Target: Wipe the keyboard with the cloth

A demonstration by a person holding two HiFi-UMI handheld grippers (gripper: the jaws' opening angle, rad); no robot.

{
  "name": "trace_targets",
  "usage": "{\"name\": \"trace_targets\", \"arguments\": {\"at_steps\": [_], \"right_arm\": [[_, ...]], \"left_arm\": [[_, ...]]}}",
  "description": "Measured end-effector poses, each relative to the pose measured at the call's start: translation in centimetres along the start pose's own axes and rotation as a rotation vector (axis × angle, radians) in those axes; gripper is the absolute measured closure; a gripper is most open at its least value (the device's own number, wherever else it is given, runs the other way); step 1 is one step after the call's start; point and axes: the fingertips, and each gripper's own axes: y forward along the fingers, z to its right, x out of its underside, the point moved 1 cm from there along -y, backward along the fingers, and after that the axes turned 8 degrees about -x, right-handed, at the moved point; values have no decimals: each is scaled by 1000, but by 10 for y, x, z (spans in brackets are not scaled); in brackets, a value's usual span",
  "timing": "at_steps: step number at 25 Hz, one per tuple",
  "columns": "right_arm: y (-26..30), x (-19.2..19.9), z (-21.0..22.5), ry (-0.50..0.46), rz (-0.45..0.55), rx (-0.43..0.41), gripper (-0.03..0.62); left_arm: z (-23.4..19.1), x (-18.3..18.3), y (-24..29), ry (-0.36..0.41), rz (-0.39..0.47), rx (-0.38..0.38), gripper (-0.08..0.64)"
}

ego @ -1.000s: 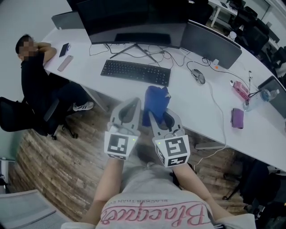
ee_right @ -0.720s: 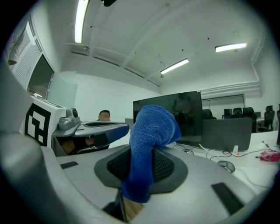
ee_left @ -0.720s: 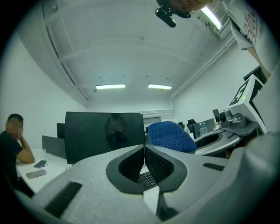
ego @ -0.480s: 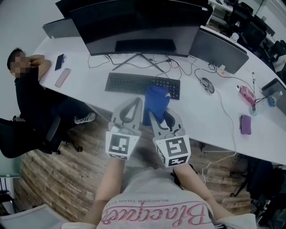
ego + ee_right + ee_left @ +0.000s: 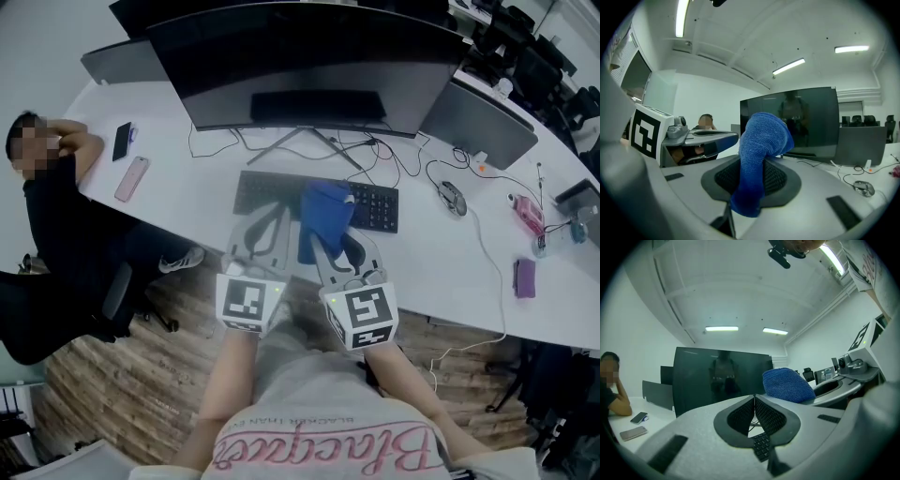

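Clamping the blue cloth [image 5: 325,208] between its jaws, the right gripper [image 5: 326,242] is hovering just above the keyboard [image 5: 380,208], seemingly not touching it yet. The left gripper [image 5: 277,217] is idling beside it, pinched together on nothing. Next comes lowering the cloth onto the keys.

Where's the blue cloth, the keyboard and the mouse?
blue cloth [image 5: 326,208], head view, middle of its bunched top.
keyboard [image 5: 377,206], head view, keys near its right end.
mouse [image 5: 453,198], head view, middle of its back.
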Motion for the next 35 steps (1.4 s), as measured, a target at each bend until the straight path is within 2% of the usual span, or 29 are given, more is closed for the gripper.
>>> {"name": "trace_targets", "arguments": {"at_steps": [13,22,31,35], "right_arm": [[123,-2,-17,-36,-76,-77,499],[200,13,-36,30,-138,-127,499],[263,41,-52,133,-203,-225,499],[286,57,-58,194,-251,-242,499]], "left_arm": [[-106,49,37,-34,-82,-31,554],[-175,92,43,-78,-166,-94,554],[-218,150,49,-120,-277,-144,554],[-237,163,50,-125,-313,-158,554]]}}
